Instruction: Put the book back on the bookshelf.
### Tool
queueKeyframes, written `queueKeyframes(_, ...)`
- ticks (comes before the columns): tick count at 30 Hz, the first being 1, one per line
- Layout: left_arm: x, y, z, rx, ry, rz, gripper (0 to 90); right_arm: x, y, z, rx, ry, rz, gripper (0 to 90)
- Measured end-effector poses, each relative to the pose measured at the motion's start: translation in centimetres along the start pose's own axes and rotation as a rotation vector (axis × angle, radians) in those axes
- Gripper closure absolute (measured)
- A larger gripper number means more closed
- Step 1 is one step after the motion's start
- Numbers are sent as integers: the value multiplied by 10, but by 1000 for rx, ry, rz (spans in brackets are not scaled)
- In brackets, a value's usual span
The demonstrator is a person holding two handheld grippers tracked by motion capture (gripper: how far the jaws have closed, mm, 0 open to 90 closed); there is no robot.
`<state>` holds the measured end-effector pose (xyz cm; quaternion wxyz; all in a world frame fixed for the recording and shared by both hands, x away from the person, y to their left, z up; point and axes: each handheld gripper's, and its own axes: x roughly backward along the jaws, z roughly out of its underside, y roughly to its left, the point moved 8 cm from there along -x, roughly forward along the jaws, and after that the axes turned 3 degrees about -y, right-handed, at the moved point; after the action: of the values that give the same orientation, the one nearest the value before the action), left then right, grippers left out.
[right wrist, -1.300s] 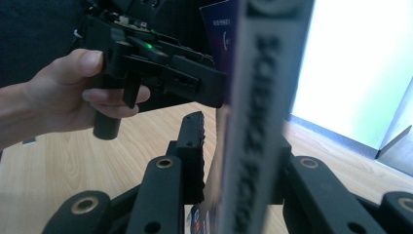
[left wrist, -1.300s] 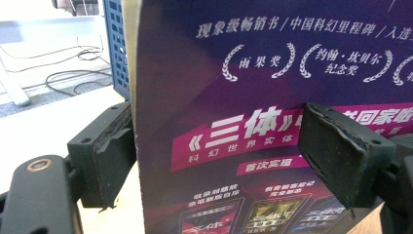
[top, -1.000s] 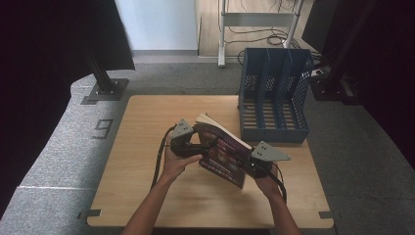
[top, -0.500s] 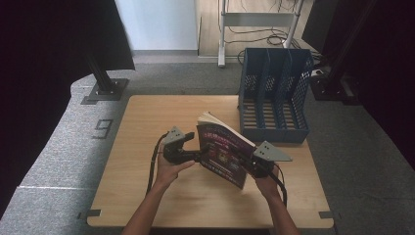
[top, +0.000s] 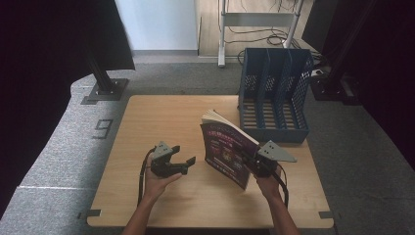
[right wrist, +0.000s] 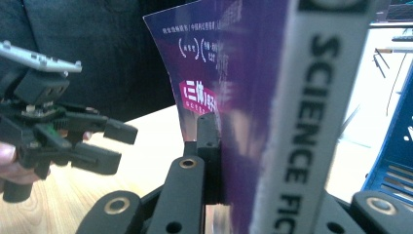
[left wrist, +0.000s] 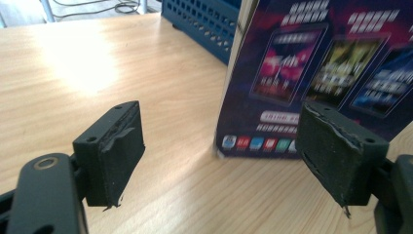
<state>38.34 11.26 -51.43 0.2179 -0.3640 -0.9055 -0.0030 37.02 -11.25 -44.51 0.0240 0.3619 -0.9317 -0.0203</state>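
Observation:
A purple-covered book (top: 227, 152) stands upright on the wooden table (top: 161, 117), its spine reading "SCIENCE FIC…" in the right gripper view. My right gripper (top: 250, 164) is shut on the book's spine edge; one black jaw presses the cover (right wrist: 253, 73), the other is hidden behind the spine. My left gripper (top: 188, 165) hovers low over the table to the left of the book, open, with nothing between its pads (left wrist: 117, 151). The book's cover (left wrist: 302, 73) shows just beyond them.
A blue slotted file rack (top: 274, 93) stands at the table's far right, right behind the book; its mesh wall (left wrist: 204, 22) shows in the left gripper view. The table's left half is bare wood. Dark curtains and a stand base lie beyond.
My left gripper has drawn away from the book to the left and sunk toward the table, jaws open. The book now stands more upright, held by the right gripper alone.

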Motion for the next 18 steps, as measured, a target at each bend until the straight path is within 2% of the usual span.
queueKeyframes(4, 1, 0, 12, -9, 10, -16, 189, 1, -1, -1, -2, -6, 12, 818)
queueKeyframes(6, -2, 1, 21, -21, 48, -26, 189, 2, -3, -2, -9, -10, 18, 818)
queueKeyframes(13, -4, 2, 32, -11, 67, -28, 189, 8, -5, -7, -23, -33, 21, 818)
queueKeyframes(18, -2, 5, 32, -2, 58, -34, 190, 12, -6, -11, -25, -48, 24, 818)
